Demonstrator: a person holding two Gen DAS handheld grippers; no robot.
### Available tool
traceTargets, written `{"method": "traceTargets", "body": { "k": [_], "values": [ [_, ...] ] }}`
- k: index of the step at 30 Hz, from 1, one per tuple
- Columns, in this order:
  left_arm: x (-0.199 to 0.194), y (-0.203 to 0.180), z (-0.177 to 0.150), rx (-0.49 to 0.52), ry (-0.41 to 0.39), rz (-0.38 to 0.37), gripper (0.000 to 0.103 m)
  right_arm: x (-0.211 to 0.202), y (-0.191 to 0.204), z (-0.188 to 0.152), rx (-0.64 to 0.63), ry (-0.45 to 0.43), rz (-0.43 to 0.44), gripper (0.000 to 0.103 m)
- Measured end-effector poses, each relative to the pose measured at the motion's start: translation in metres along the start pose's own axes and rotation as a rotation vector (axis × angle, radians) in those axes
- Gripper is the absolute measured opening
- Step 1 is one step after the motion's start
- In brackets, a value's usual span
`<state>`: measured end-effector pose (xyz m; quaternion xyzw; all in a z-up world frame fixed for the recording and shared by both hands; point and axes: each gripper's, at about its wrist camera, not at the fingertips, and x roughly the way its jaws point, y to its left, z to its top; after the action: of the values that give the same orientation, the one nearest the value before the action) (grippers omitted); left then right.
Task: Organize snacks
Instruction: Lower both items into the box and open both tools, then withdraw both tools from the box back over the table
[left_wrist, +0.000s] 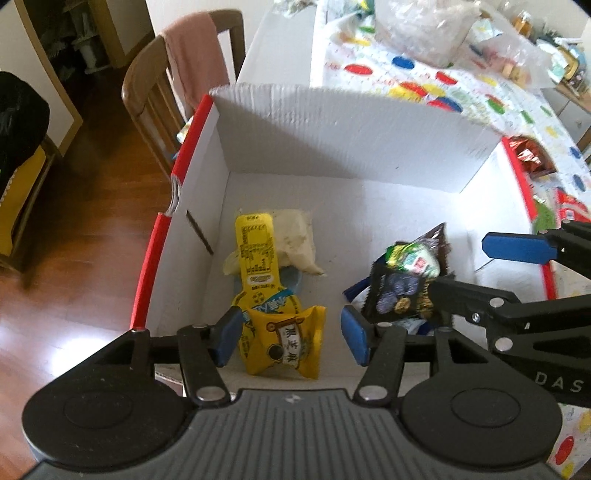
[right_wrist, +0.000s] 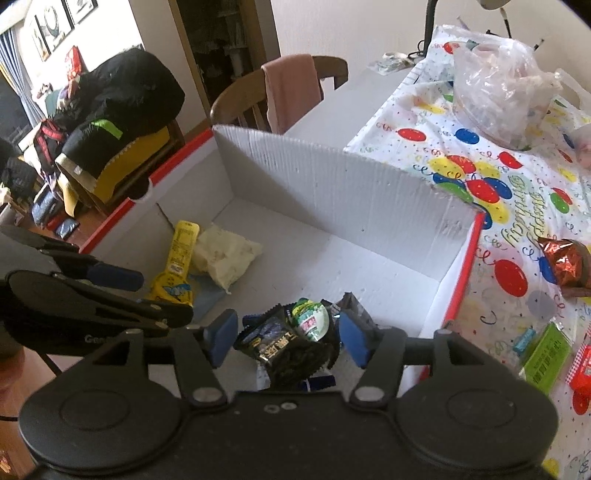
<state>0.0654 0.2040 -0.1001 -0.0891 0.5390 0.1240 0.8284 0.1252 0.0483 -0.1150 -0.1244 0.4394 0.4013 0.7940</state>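
Note:
A white cardboard box with red rims (left_wrist: 354, 122) (right_wrist: 332, 184) stands on the table. Inside lie a yellow snack packet (left_wrist: 280, 343) (right_wrist: 173, 284), a long yellow packet (left_wrist: 256, 251) (right_wrist: 181, 245) and a pale cream packet (left_wrist: 295, 240) (right_wrist: 225, 254). To the right lie a black snack packet (left_wrist: 402, 295) (right_wrist: 284, 350) and a small green-white cup (left_wrist: 413, 258) (right_wrist: 310, 317). My left gripper (left_wrist: 291, 332) is open above the yellow packet. My right gripper (right_wrist: 284, 332) is open around the black packet and cup; it also shows in the left wrist view (left_wrist: 480, 266).
More snacks lie on the balloon-print tablecloth (right_wrist: 517, 229) right of the box: a red foil packet (right_wrist: 565, 262) (left_wrist: 532, 155), a green packet (right_wrist: 546, 358) and a red one (right_wrist: 583, 369). A clear plastic bag (right_wrist: 498, 88) sits farther back. A wooden chair (left_wrist: 177, 81) stands behind.

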Motion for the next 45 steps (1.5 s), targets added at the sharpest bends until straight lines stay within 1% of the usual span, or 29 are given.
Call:
{"method": "traceTargets", "body": {
  "k": [1, 3, 6, 8, 9, 10, 13, 21, 22, 23, 28, 33, 37, 43, 45],
  "values": [
    [-0.004, -0.002, -0.001, 0.0, -0.014, -0.003, 0.063, -0.004, -0.001, 0.0, 0.002, -0.009, 0.004, 0.064],
    [-0.014, -0.004, -0.003, 0.002, -0.05, -0.006, 0.065, -0.013, -0.001, -0.001, 0.005, -0.027, 0.007, 0.065],
    [-0.028, -0.01, -0.004, 0.009, -0.096, -0.02, 0.065, -0.028, -0.002, -0.002, 0.011, -0.06, 0.016, 0.071],
    [-0.038, -0.014, -0.004, 0.012, -0.129, -0.03, 0.065, -0.04, -0.004, -0.004, 0.015, -0.087, 0.022, 0.077],
    [-0.043, -0.016, -0.005, 0.014, -0.146, -0.038, 0.065, -0.045, -0.005, -0.004, 0.016, -0.1, 0.023, 0.078],
    [-0.047, -0.018, -0.005, 0.015, -0.159, -0.044, 0.067, -0.052, -0.006, -0.005, 0.015, -0.114, 0.024, 0.079],
    [-0.059, -0.027, -0.006, 0.017, -0.202, -0.064, 0.07, -0.068, -0.011, -0.008, 0.021, -0.148, 0.031, 0.087],
    [-0.072, -0.062, -0.01, 0.053, -0.248, -0.121, 0.073, -0.101, -0.036, -0.023, 0.072, -0.207, 0.04, 0.09],
    [-0.073, -0.067, -0.011, 0.056, -0.252, -0.132, 0.074, -0.106, -0.039, -0.026, 0.078, -0.215, 0.046, 0.095],
    [-0.074, -0.073, -0.011, 0.06, -0.253, -0.143, 0.074, -0.11, -0.044, -0.029, 0.086, -0.226, 0.037, 0.098],
    [-0.071, -0.107, -0.013, 0.103, -0.245, -0.176, 0.078, -0.127, -0.074, -0.048, 0.135, -0.247, 0.033, 0.102],
    [-0.064, -0.147, -0.016, 0.147, -0.222, -0.2, 0.078, -0.142, -0.102, -0.07, 0.152, -0.239, 0.011, 0.103],
    [-0.06, -0.179, -0.014, 0.176, -0.212, -0.217, 0.078, -0.155, -0.131, -0.087, 0.141, -0.224, -0.031, 0.103],
    [-0.048, -0.227, -0.007, 0.22, -0.194, -0.225, 0.078, -0.168, -0.181, -0.104, 0.121, -0.196, -0.085, 0.103],
    [-0.04, -0.244, -0.002, 0.232, -0.176, -0.232, 0.078, -0.168, -0.196, -0.107, 0.109, -0.183, -0.09, 0.103]
  ]
}}
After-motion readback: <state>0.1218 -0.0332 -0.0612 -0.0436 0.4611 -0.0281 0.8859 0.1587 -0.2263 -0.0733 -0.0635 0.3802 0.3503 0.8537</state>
